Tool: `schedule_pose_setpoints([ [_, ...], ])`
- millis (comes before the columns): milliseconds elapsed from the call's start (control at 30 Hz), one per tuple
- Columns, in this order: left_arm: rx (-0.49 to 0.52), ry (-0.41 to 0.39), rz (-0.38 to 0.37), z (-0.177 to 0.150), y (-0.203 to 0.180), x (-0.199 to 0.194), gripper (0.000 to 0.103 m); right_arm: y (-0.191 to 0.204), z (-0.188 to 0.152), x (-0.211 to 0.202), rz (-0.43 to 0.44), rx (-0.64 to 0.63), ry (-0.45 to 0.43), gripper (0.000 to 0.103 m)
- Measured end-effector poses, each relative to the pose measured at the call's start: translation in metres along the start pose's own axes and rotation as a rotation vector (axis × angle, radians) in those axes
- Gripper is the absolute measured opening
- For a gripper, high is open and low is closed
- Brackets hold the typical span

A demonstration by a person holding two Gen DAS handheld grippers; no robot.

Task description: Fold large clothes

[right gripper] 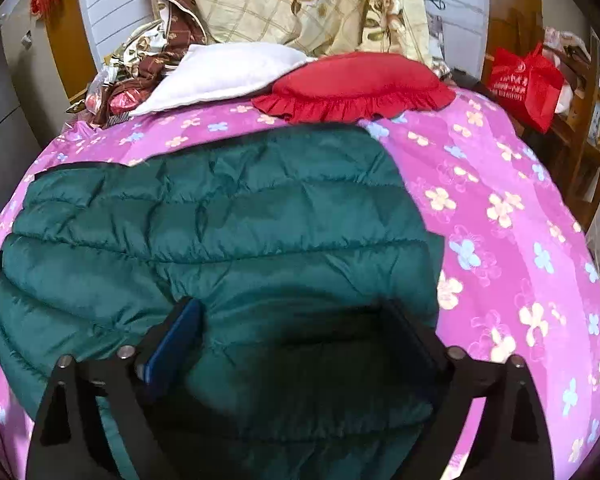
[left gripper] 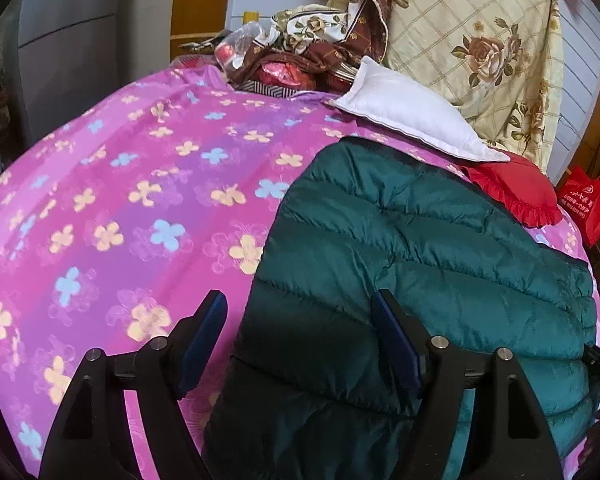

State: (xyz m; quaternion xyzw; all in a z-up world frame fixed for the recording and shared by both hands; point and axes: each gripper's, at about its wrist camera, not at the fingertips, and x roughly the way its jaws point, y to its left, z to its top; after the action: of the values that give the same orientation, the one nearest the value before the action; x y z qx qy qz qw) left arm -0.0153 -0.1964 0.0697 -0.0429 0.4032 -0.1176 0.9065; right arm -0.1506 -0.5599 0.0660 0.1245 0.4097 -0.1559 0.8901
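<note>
A dark green quilted puffer jacket (left gripper: 440, 264) lies flat on a bed with a pink flowered cover (left gripper: 120, 208). In the right wrist view the jacket (right gripper: 220, 232) fills the middle. My left gripper (left gripper: 300, 312) is open, its jaws wide apart just above the jacket's left edge, one finger over the pink cover, the other over the jacket. My right gripper (right gripper: 292, 316) is open and hovers over the jacket's near right part, holding nothing.
A white pillow (left gripper: 404, 116) and a red frilled cushion (right gripper: 356, 84) lie at the head of the bed. Flowered bedding (left gripper: 480, 40) is piled behind them. A red bag (right gripper: 528, 84) stands on shelving at the right. A grey cabinet (left gripper: 80, 32) stands at the left.
</note>
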Motion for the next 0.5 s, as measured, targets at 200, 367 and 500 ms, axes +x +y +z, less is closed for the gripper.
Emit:
schedule_pose_setpoints([
  [200, -0.015, 0.005, -0.014, -0.001, 0.003, 0.003, 0.064, -0.002, 0.002, 0.000, 0.005, 0.007, 0.016, 0.099],
  [367, -0.084, 0.059, -0.124, 0.004, 0.021, 0.008, 0.064, -0.017, 0.002, -0.022, 0.070, 0.052, -0.023, 0.099],
  [500, -0.127, 0.100, -0.219, 0.005, 0.034, 0.017, 0.066, -0.038, -0.002, -0.023, 0.081, 0.100, -0.010, 0.099],
])
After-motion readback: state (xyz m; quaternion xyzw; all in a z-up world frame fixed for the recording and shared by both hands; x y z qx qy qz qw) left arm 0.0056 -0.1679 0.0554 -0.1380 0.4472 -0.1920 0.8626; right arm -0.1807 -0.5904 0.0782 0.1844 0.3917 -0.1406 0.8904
